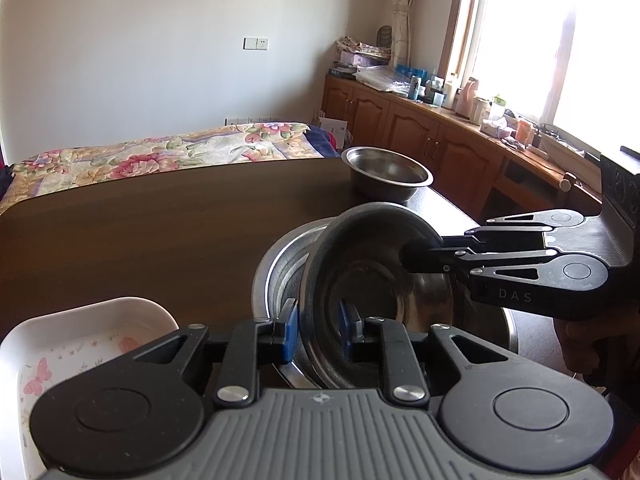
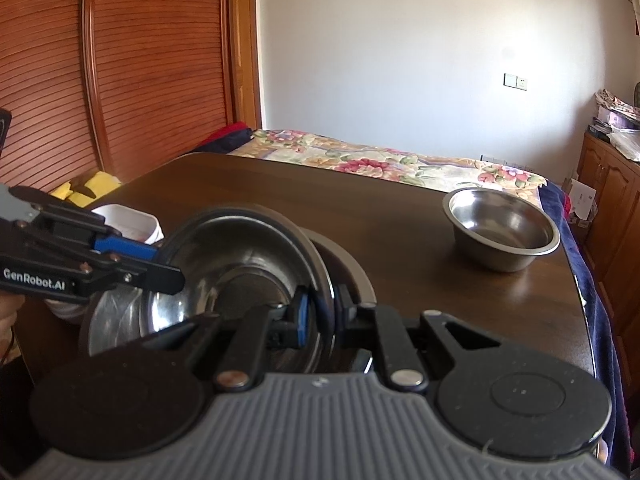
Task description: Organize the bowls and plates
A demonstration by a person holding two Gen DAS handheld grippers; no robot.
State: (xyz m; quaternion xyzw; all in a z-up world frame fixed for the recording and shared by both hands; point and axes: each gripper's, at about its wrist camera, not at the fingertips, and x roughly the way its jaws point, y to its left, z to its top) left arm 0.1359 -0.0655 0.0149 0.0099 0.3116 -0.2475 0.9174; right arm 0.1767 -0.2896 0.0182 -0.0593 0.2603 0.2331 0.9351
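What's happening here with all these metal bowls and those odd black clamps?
A person holds a clamp tool in each hand. Both the left gripper and the right gripper pinch the rim of one tilted steel bowl, held over a wide metal dish on the table. Another bowl stands farther back, and a white tray sits at the left.

On the surface [image 1: 140,232], a tilted bowl [image 1: 372,276] sits in the plate [image 1: 276,264]. A second bowl [image 1: 386,172] stands behind, a tray [image 1: 80,332] to the left, the bed [image 1: 160,152] beyond.
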